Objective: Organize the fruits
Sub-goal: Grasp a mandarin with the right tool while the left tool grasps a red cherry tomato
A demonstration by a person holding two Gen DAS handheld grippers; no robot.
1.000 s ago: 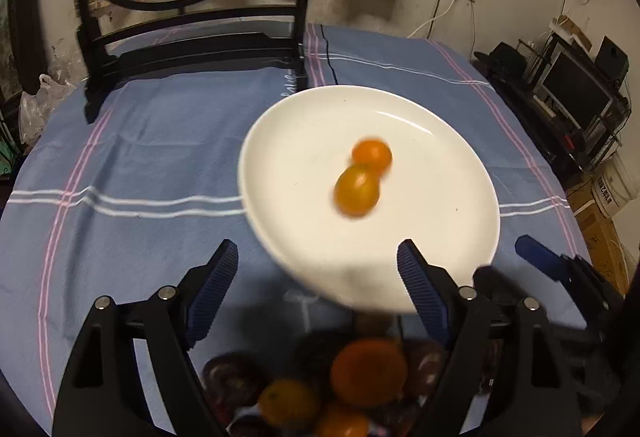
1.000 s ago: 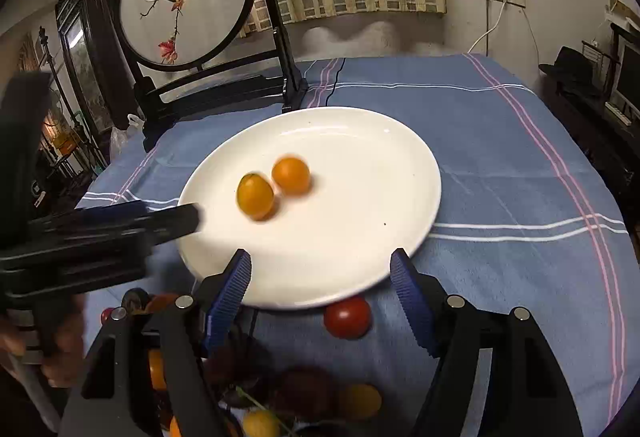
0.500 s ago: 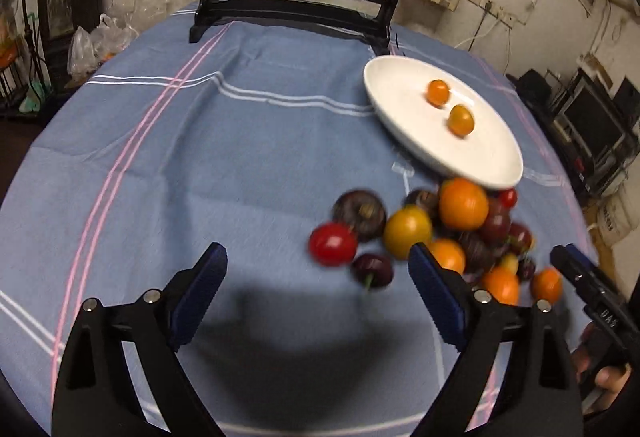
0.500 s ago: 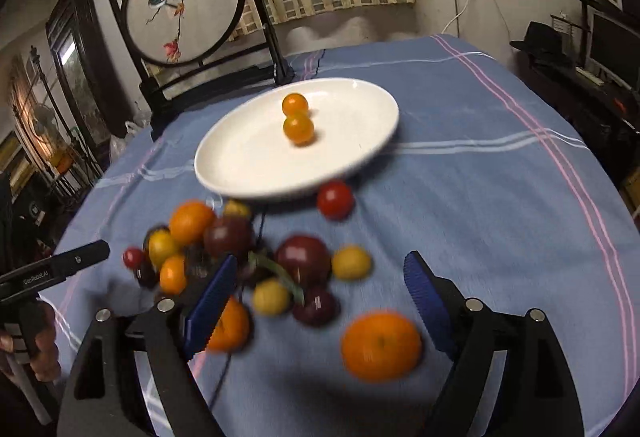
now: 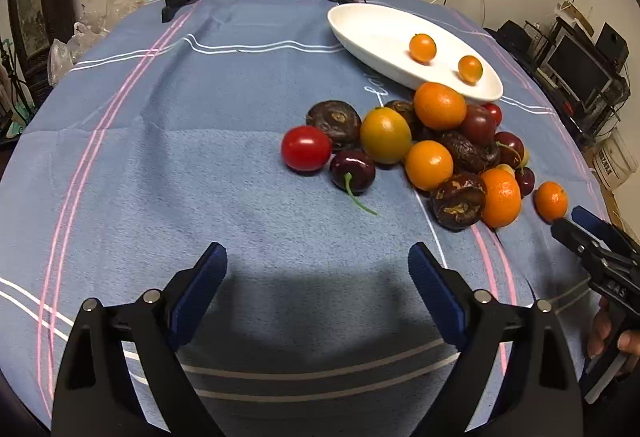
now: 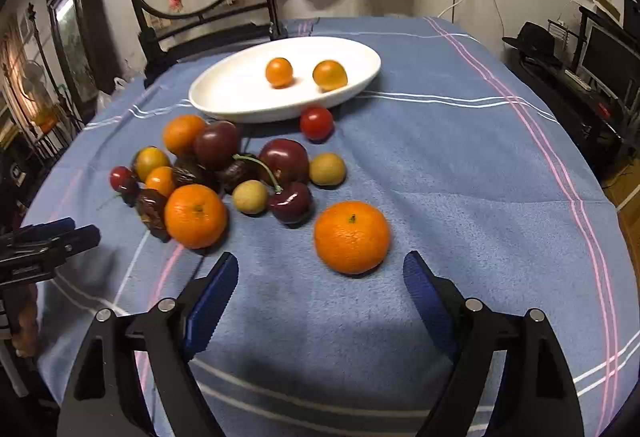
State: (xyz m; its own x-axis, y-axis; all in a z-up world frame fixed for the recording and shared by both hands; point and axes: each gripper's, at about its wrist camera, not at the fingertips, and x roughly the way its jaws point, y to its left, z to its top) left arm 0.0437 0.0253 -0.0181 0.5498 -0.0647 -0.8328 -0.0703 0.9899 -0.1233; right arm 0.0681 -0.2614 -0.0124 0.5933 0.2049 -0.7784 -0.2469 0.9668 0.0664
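- Step in hand, by my reading: picking the next fruit; two small oranges (image 6: 279, 72) already lie on the far plate (image 6: 224, 105).
- Left gripper (image 5: 316, 277) fingers spread, empty, near the pile (image 5: 400, 141); right gripper (image 6: 320, 277) fingers closing, empty.
- Next: right advances around the near mandarin (image 6: 351, 237).

A shallow white ceramic plate (image 6: 224, 99) holds two small orange cherry tomatoes (image 6: 279, 72), apart from each other. Just beside its near rim lies a loose pile of fruit (image 6: 208, 173) (tangerines, dark cherries, red and yellow tomatoes). One round orange tangerine (image 6: 351, 237) sits apart, nearer.
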